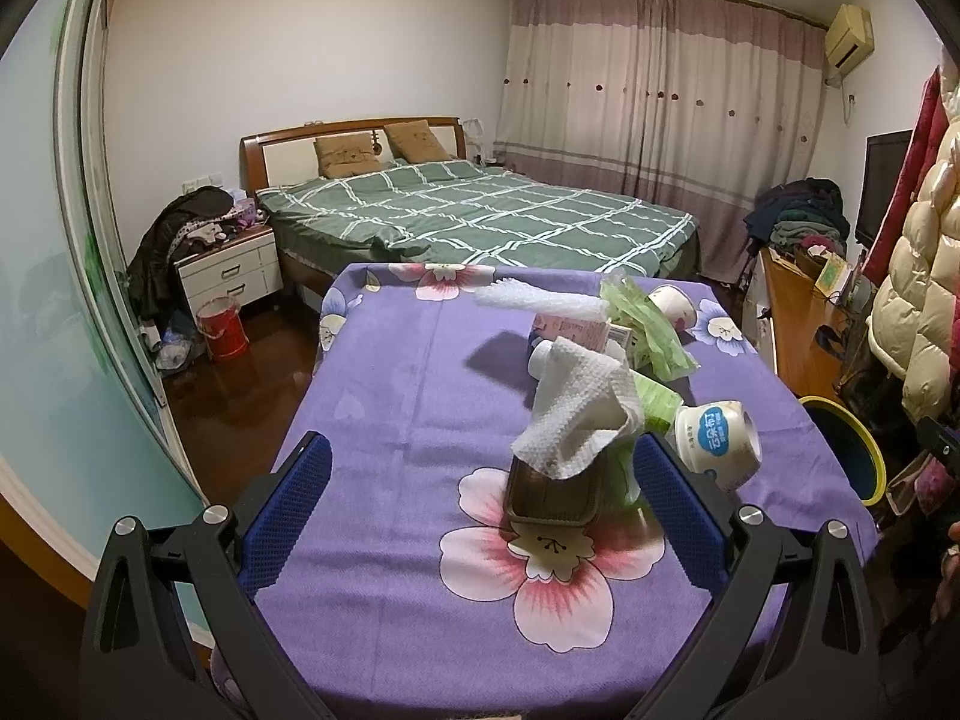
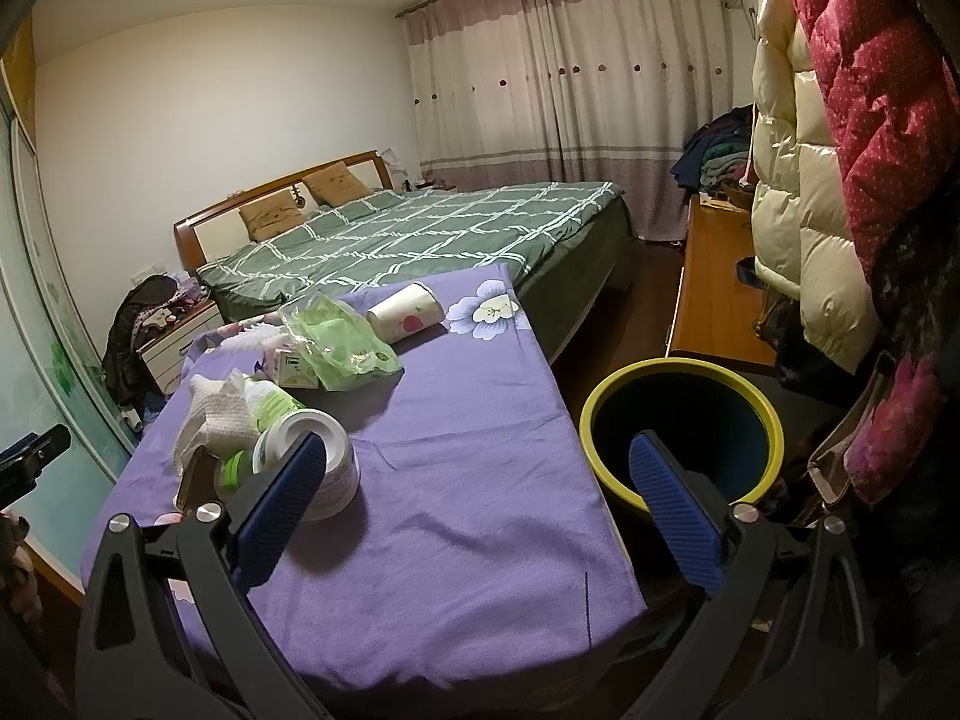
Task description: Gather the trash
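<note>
- Location: home bedroom.
- Landmark: double bed (image 1: 474, 216) with green checked cover.
- Beside its headboard: white nightstand (image 1: 231, 267).
- Behind it: full-length curtains (image 1: 654, 96).
- Right of it: hanging padded coats (image 2: 840, 150).

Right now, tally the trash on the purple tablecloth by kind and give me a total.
Paper cups: 2, blue-print cup, strawberry-print cup
Paper towel: 1
Green plastic bag: 1
Foam wrap: 1
Small cartons: 1
Green-label bottle: 1
Brown tray: 1
Total: 8 that I can make out; the pile may hide more.
</note>
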Available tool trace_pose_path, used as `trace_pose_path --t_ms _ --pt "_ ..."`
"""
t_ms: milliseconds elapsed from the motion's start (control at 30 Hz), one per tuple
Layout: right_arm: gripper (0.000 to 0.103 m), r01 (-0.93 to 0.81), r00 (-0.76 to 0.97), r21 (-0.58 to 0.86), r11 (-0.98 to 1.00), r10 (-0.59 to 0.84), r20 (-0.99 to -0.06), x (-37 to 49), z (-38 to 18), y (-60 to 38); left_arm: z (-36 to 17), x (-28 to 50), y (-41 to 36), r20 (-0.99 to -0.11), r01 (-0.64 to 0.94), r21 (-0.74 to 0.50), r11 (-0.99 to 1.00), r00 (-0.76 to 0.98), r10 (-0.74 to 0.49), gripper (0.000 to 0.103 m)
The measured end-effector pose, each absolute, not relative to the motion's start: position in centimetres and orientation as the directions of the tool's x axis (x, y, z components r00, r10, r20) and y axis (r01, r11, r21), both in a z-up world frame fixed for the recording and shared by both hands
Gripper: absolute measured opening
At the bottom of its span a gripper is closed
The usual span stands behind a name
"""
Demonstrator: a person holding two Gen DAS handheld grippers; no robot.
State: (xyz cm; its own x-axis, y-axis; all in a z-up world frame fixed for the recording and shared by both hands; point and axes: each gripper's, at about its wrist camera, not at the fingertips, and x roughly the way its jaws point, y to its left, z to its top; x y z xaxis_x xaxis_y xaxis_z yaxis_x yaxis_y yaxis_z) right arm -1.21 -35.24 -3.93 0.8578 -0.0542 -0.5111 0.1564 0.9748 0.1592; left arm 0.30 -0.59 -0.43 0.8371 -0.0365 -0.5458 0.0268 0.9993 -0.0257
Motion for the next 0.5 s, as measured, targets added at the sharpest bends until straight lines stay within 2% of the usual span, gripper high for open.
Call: trace_pose_path --t_ms 500 --pt "0.097 0.158 0.855 0.156 0.975 -0.056 -0.516 -1.46 -4.12 -35.31 -0.99 0.76 -0.76 -0.558 0.042 -0.033 0.999 0.828 -0.054 0.099"
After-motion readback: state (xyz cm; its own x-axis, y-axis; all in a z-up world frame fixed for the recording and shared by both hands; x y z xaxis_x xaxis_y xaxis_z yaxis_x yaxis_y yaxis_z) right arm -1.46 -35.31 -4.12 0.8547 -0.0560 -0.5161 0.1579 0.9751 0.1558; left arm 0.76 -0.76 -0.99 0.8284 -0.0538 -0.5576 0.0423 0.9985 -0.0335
